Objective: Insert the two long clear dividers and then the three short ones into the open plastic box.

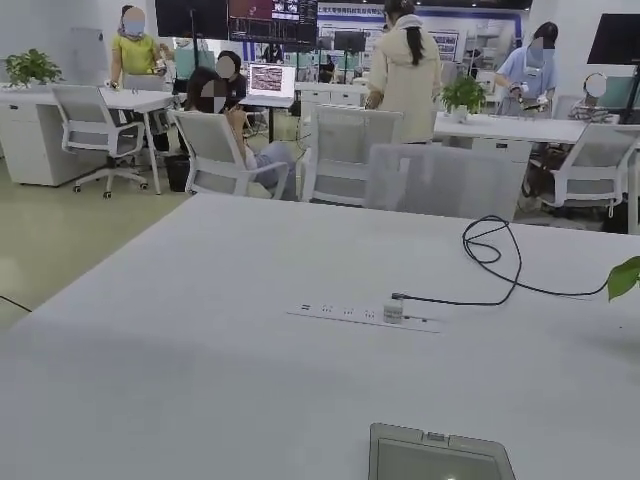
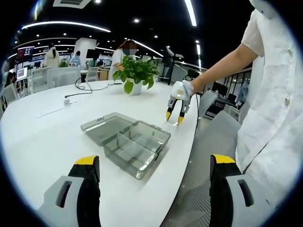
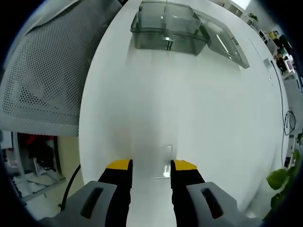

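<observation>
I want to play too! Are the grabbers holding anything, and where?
Nothing is held yet. The left gripper is open; the right gripper stands open over a clear divider lying on the table.

Smoky clear plastic on the box (image 2: 134,144), glossy; the bench (image 2: 42,137) smooth, white, faintly shiny; the chair back (image 3: 42,80) perforated mesh, perhaps metal.

The clear, grey-tinted plastic box (image 2: 124,163) sits open near the white table's (image 2: 47,137) edge, with its lid (image 2: 102,127) folded flat beside it. Dividers (image 2: 134,143) already split it into compartments. One small clear divider (image 3: 165,161) lies flat on the table, well apart.
</observation>
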Action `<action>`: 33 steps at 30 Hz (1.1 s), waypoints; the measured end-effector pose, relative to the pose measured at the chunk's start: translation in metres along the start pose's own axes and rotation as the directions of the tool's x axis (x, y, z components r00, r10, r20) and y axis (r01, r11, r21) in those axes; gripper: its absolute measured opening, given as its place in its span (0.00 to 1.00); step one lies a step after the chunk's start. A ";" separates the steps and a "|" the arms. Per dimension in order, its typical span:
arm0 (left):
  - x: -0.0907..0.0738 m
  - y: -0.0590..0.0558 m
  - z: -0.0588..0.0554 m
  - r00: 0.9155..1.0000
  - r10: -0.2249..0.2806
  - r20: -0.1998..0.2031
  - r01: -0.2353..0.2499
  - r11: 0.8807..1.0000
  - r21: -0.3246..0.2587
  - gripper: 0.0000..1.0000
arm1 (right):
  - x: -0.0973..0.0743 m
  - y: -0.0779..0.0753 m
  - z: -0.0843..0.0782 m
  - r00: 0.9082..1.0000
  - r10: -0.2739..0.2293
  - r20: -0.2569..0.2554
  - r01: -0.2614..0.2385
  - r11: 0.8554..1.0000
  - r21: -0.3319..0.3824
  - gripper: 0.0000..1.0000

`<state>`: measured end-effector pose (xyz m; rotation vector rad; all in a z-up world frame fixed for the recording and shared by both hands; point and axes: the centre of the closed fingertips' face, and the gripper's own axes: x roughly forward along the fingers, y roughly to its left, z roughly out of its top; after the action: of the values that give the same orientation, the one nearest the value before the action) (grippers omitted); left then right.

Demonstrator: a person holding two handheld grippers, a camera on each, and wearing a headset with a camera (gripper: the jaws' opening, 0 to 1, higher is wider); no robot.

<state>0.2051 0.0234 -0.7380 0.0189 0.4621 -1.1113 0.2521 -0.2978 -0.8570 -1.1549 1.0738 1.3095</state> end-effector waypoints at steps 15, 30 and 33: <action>-0.001 0.002 0.011 1.000 -0.001 0.015 0.001 1.000 -0.004 0.99 | -0.028 -0.004 0.032 0.995 -0.070 0.074 0.070 0.998 -0.001 0.33; 0.013 0.002 0.055 0.994 0.006 0.112 0.016 0.982 -0.190 0.87 | -0.098 -0.007 0.126 0.950 -0.194 0.246 0.198 0.980 0.010 0.33; 0.021 -0.002 0.063 0.992 -0.010 0.127 0.044 0.962 -0.271 0.84 | -0.106 -0.005 0.139 0.943 -0.206 0.263 0.212 0.977 0.006 0.33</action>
<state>0.2325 -0.0106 -0.6878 -0.2991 0.5011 -1.0606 0.2487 -0.1745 -0.7329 -1.0466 0.7246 1.2672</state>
